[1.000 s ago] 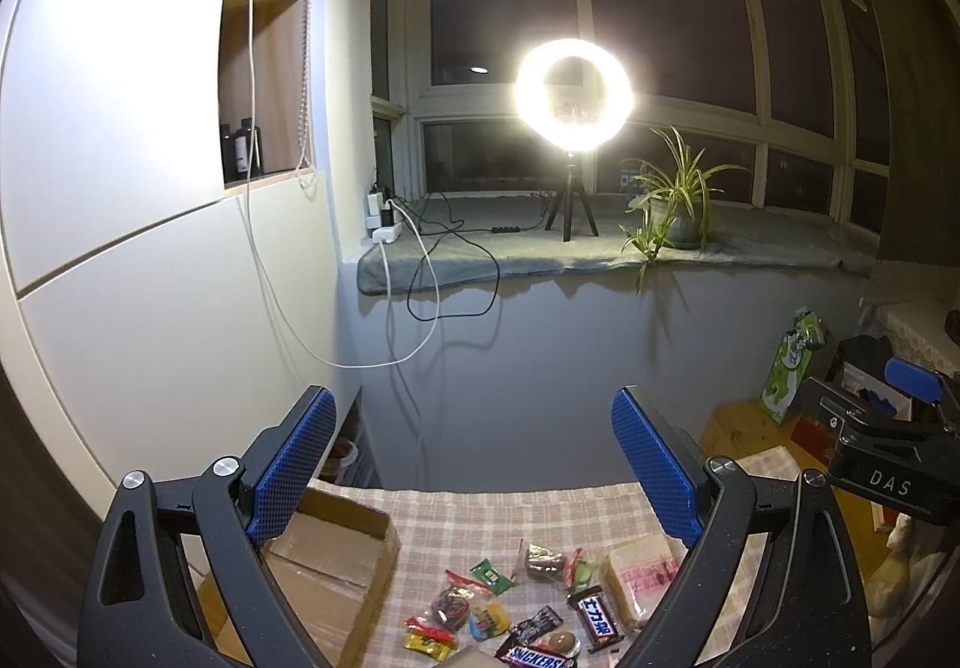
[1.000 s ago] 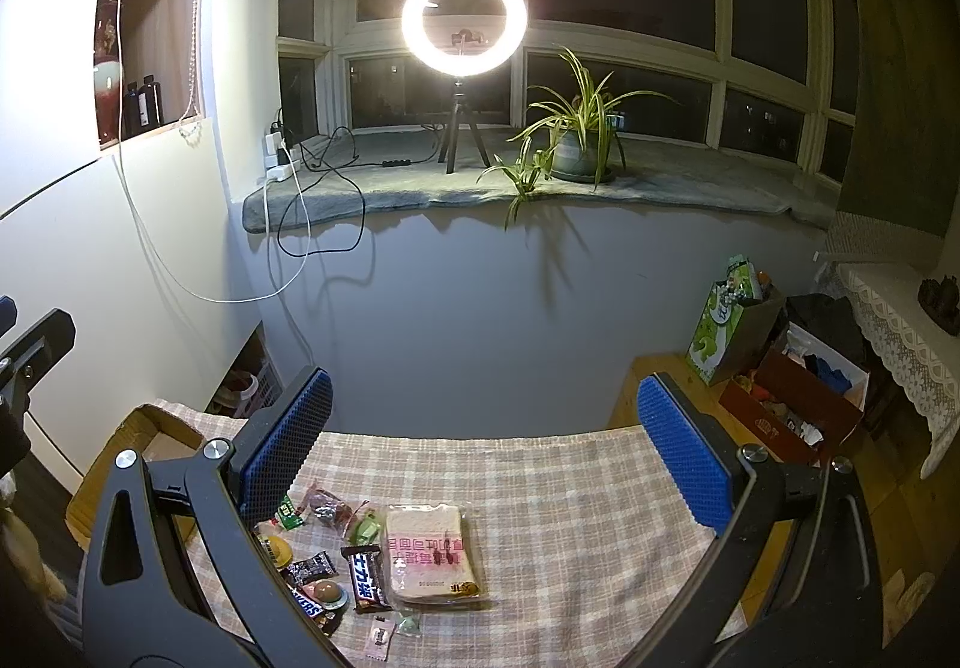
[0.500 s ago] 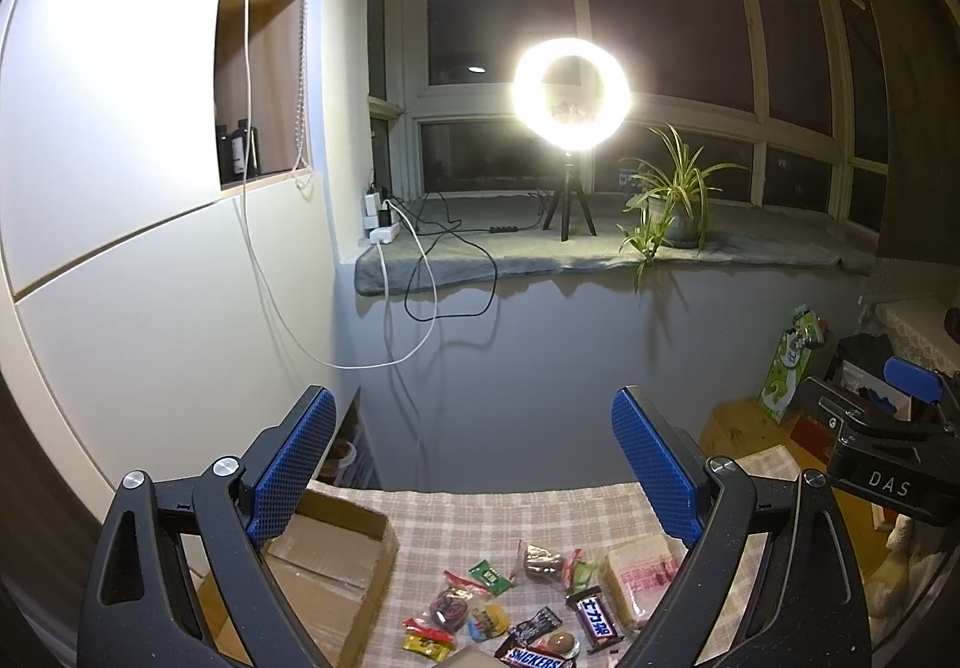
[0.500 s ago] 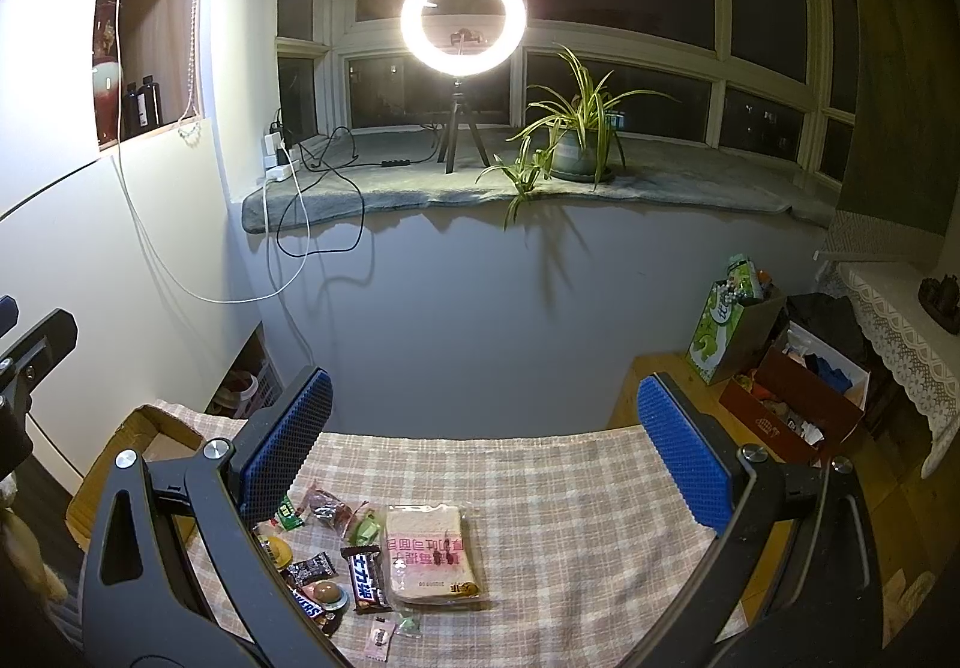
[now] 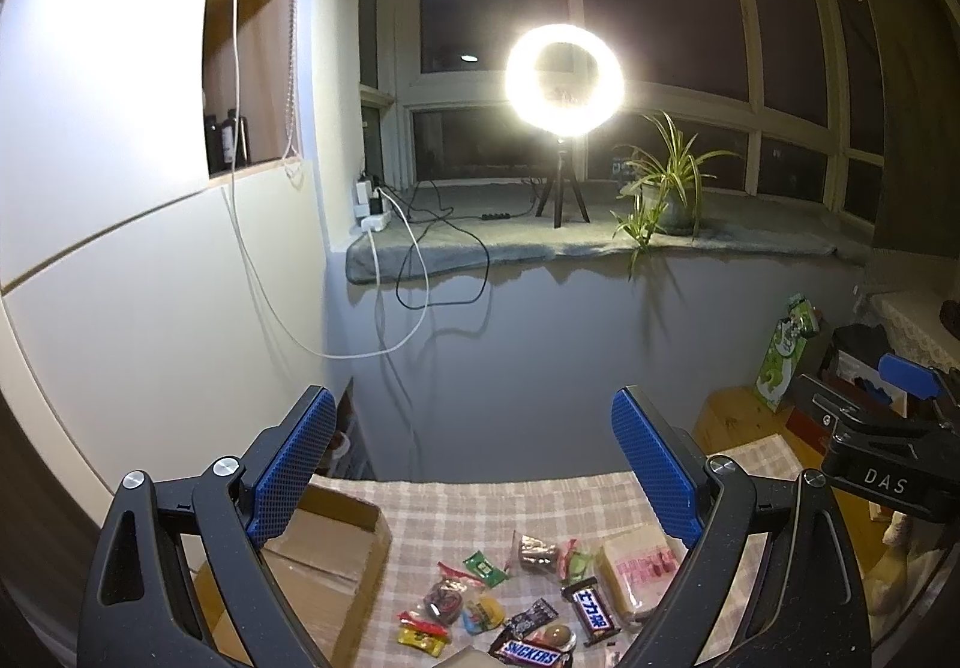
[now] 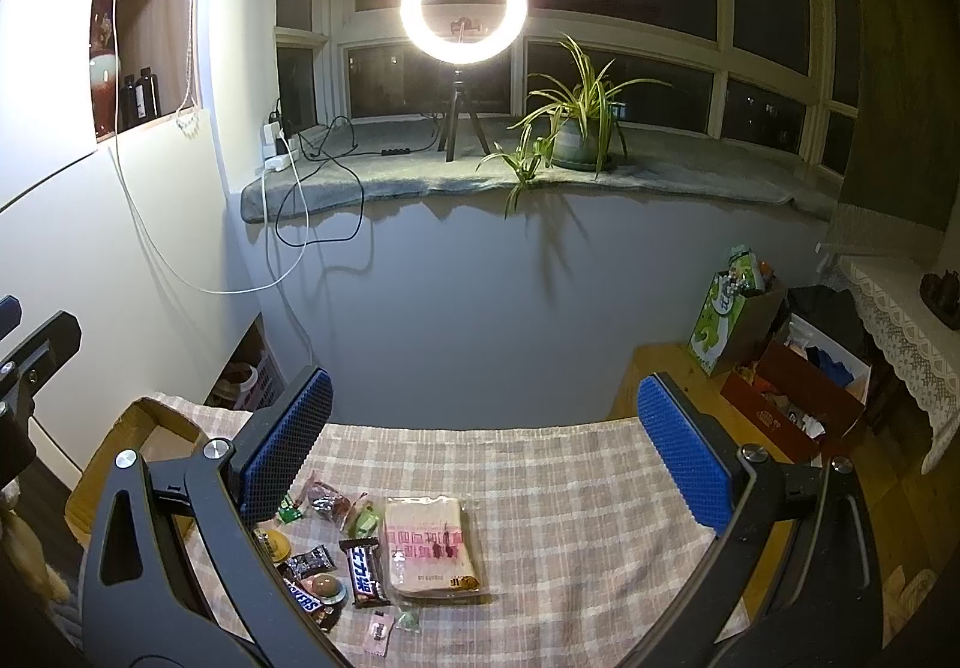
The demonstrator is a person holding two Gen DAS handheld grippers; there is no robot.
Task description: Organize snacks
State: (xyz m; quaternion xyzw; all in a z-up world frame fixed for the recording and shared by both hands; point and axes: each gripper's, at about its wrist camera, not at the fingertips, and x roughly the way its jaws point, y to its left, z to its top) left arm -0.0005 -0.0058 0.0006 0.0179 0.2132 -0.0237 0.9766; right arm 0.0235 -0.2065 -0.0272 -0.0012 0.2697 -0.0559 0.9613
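Snacks (image 6: 336,554) lie beside the pink packet (image 6: 432,548), apparently lengthwise away from both unmoved, spread, empty grippers (image 5: 474,464) (image 6: 486,458).

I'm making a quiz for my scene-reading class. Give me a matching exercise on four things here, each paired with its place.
Things:
1. ring light
2. cardboard box
3. Snickers bar
4. green gift bag

Places:
A. on the floor right of the table
B. on the checked tablecloth
C. on the window sill
D. at the table's left edge

Pairs: 1-C, 2-D, 3-B, 4-A
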